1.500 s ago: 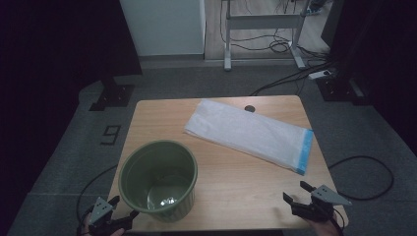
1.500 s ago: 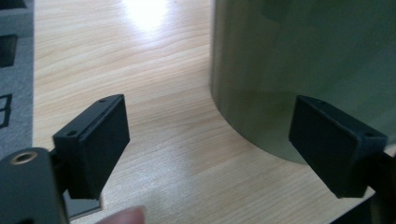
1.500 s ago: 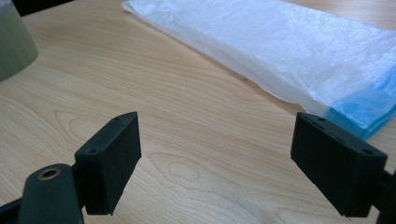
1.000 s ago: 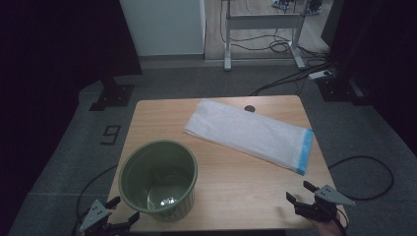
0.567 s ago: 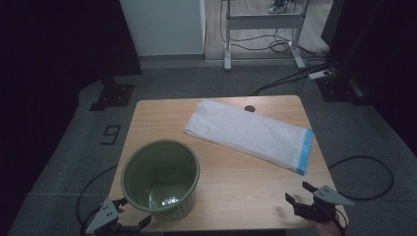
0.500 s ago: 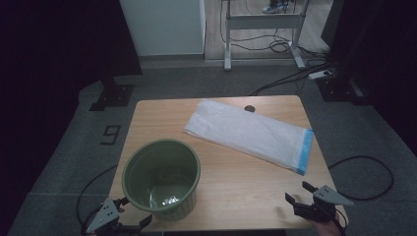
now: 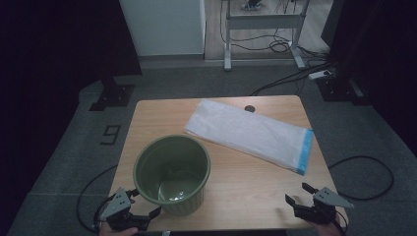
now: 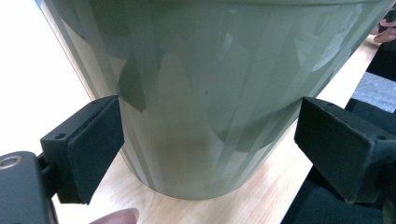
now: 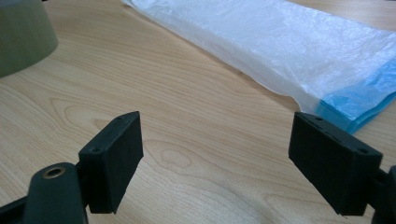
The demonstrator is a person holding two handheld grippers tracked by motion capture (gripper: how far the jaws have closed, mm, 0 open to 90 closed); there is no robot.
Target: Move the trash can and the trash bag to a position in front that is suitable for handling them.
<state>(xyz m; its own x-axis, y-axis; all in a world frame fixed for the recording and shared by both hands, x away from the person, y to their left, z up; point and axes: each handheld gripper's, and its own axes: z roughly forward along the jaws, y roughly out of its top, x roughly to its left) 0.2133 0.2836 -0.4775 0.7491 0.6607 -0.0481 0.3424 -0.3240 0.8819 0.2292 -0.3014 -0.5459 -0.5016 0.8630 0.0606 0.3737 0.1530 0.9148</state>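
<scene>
Left gripper (image 7: 142, 206) — jaws wide, flanking the green pot (image 7: 172, 173); right gripper (image 7: 301, 194) — jaws wide above the table (image 7: 246, 177).

A green plastic bucket (image 7: 172, 173) stands upright and open-topped near the front left corner of the wooden bench (image 7: 246, 177). Its glossy walls taper toward the base, seen close up in the left gripper view (image 8: 205, 93). Its inside looks empty.

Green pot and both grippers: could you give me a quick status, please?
Left gripper open, jaws flanking green pot base. Right gripper open over bare table. Plastic bag lies apart.
</scene>
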